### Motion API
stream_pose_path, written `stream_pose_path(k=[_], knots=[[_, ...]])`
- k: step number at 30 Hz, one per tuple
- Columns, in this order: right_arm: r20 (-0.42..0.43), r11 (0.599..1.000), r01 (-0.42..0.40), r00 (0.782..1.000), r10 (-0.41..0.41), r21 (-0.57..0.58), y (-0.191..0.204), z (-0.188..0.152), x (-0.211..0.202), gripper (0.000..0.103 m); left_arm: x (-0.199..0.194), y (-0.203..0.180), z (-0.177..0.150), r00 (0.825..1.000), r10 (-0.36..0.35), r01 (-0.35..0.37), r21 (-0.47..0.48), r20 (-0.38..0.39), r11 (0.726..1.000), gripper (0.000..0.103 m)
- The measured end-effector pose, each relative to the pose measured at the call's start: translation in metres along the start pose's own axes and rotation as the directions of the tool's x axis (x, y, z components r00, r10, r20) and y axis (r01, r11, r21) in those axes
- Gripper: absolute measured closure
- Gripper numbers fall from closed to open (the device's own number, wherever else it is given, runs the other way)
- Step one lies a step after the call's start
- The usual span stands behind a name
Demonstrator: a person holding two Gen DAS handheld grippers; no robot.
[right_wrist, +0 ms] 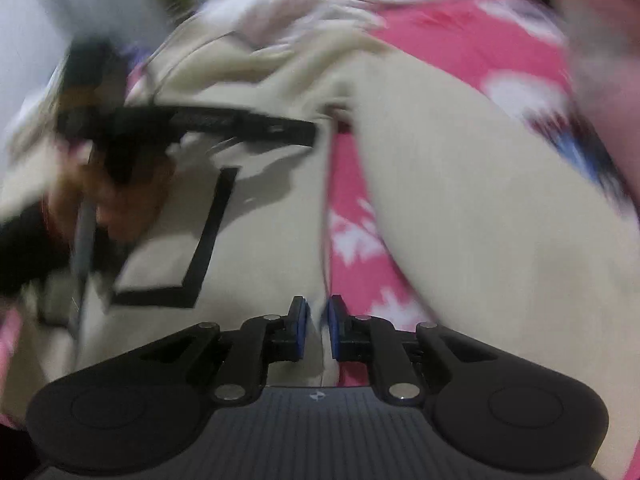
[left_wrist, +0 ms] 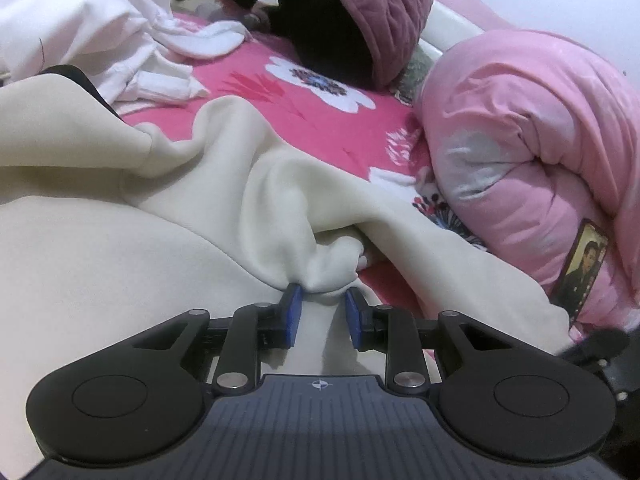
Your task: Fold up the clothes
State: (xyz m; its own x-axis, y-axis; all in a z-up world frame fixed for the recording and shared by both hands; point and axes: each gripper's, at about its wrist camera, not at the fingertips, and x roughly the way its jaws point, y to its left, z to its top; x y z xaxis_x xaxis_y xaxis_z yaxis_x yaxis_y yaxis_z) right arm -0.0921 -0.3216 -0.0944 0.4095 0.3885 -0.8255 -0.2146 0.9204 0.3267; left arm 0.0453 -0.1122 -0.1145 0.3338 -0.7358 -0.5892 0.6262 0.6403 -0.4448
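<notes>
the cream garment lies spread and rumpled across a bed covered by a pink floral sheet. in the left wrist view the left claw has its blue pads pressed in on a bunched fold of the cream fabric, which puckers and rises in a ridge from the pinch point. beyond that ridge the sheet shows a white flower print. a white garment is heaped at the far left of the bed, apart from the cream one. a rolled pink quilt sits at the right, with a small portrait card leaning on its lower edge. a purple ribbed cushion and something black lie at the far side.

the right wrist view is heavily blurred. the right claw has its pads close together with a thin edge of the cream garment between them, so it appears clamped on the cloth. a black angular stripe is printed on the fabric to the left of the claw. further left, the other gripper's black body and the person's hand holding it show as smeared shapes. a strip of pink sheet shows between two cream panels.
</notes>
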Motion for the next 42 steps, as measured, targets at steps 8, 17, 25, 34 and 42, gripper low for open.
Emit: stream_pose_path(k=[8,17,25,34,42], knots=[[0.012,0.994,0.109,0.994,-0.109,0.022,0.011,-0.033,-0.024,0.078,0.001,-0.01,-0.007,0.998,0.039,-0.04,0.037,0.042,0.998,0.077],[-0.017,0.947,0.309,0.951,-0.308,0.086,-0.011,-0.074,-0.086,0.067,-0.006,-0.018,-0.006,0.996,0.073,-0.077,0.08,0.054,0.994,0.077],[0.154,0.989,0.142,0.979,-0.135,-0.038,0.042,-0.062,-0.078,0.07,-0.08,-0.041,-0.023,0.994,0.067,-0.078,0.126,0.092,0.989,0.073],[0.061,0.98,0.186,0.98,-0.191,0.07,0.042,-0.101,-0.04,0.074,-0.098,-0.036,-0.06,0.984,0.174,-0.177,0.096,0.043,0.98,0.073],[0.152,0.985,0.163,0.974,-0.169,0.052,0.06,-0.099,-0.047,0.073,-0.114,-0.018,-0.046,0.964,0.235,-0.242,0.047,0.127,0.969,0.072]])
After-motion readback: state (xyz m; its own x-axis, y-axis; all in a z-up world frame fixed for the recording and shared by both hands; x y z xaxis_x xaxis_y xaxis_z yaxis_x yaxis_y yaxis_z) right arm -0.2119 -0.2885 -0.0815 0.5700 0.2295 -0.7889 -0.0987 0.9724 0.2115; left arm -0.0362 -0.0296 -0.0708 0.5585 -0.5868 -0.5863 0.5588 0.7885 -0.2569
